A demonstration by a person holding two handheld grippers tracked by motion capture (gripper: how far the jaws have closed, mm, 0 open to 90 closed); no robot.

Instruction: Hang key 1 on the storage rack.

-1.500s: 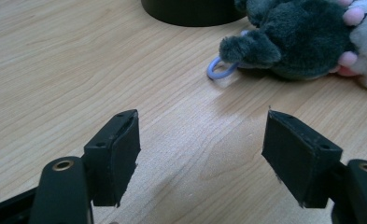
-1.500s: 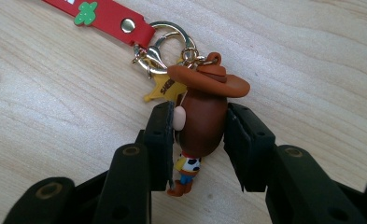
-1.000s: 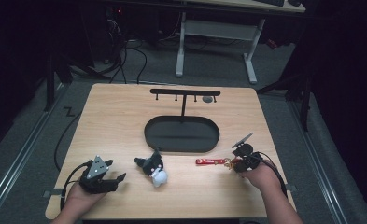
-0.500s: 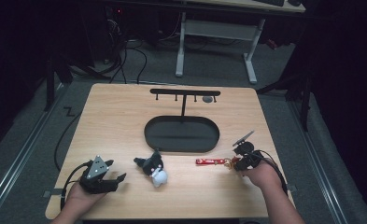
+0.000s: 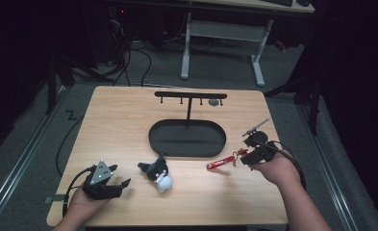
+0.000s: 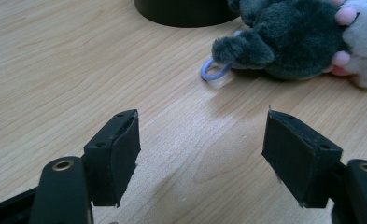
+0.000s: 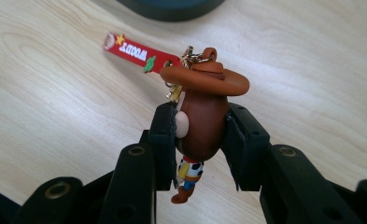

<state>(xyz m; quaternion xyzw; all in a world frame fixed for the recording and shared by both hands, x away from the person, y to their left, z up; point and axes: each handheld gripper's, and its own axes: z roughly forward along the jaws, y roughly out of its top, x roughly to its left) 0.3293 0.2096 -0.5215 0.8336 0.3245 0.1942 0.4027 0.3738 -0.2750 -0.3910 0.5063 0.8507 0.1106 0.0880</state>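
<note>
Nearest the person's edge of the wooden table (image 5: 129, 120), the left gripper (image 5: 110, 184) rests low on the board with its jaws spread wide and nothing between them; in the left gripper view the bare wood shows in the gap between its pads (image 6: 117, 154). Just beyond it lies a plush toy (image 5: 158, 174), dark grey with a white part and pink spots, and a small lilac ring (image 6: 212, 70) pokes out from under one of its paws onto the table. At the same depth on the other side, the right gripper (image 5: 250, 155) is clamped on a cowboy figure keychain (image 7: 200, 116): the jaws squeeze the brown head from both sides, hat brim above the pads, the small body hanging below. Its red strap (image 5: 221, 162) trails from the metal clasp toward the table's middle, and its far end lies on the wood. Farther on sits a black oval tray (image 5: 186, 138), shallow-walled, and its floor looks bare, with neither toy nor keychain inside. From the tray's far side rises a thin post carrying a black hook bar (image 5: 190, 95), with several short pegs hanging under it.
</note>
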